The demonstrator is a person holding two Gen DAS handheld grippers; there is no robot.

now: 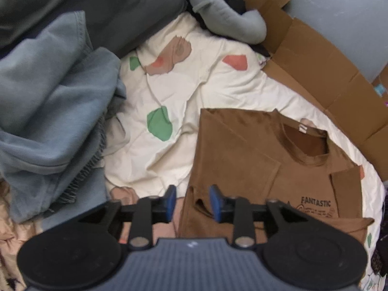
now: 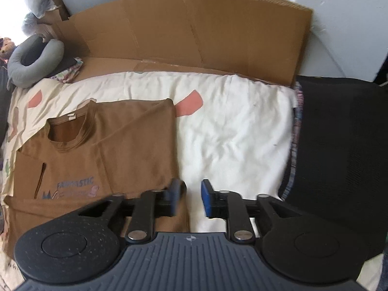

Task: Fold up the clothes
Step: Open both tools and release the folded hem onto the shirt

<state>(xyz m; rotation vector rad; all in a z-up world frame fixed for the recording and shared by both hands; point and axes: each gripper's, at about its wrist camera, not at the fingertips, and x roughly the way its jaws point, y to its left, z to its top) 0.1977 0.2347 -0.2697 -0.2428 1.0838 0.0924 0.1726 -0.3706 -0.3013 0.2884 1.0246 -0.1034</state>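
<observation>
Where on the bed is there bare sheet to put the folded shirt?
The widest bare sheet lies between the brown T-shirt and the black mesh chair, with cardboard behind. A smaller patch lies between the shirt and the blue blanket pile. The neck pillow end is crowded.

Your brown T-shirt (image 1: 254,160) carries dark "FANTASTIC" lettering (image 1: 316,202) over a small print; in your right view that print reads bluish with a pinkish patch. It lies on a cream sheet (image 1: 194,97) scattered with green, coral-red and tan blotches. Your blue-grey blanket (image 1: 53,111) has a darker ribbed edge. The neck pillow (image 2: 29,68) is plain grey, the cardboard (image 2: 194,31) plain brown. Both your left gripper (image 1: 192,202) and right gripper (image 2: 191,197) are black with blue pads. The chair mesh (image 2: 344,145) is black.
</observation>
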